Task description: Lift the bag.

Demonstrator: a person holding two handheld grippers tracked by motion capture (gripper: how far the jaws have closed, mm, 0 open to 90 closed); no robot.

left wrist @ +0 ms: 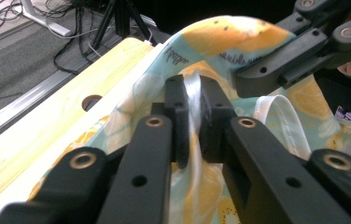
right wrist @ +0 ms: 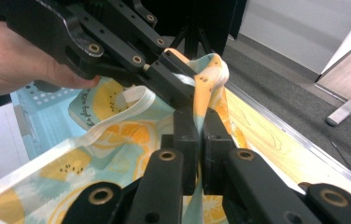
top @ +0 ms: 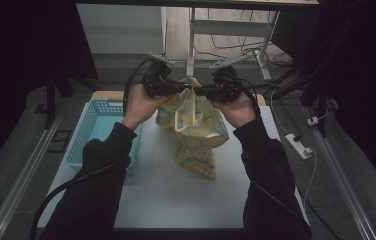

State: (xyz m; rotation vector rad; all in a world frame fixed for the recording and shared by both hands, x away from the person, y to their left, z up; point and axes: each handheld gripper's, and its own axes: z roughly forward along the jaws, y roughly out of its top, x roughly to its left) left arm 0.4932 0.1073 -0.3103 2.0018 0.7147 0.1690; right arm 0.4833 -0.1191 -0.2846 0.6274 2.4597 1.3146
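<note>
Lemon-print cloth [top: 192, 125] pinched between both clenched grippers, left gripper [top: 165, 86] and right gripper [top: 216, 91].

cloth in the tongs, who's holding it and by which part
Both tongs, left and right, pinch the fruit-print cloth at its bunched top edge; the rest hangs.

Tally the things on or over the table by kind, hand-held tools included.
Tools: 2, the left tool and the right tool, each shut on the cloth
Cloth, lemon print: 1
Basket, light blue: 1
Total: 4
</note>
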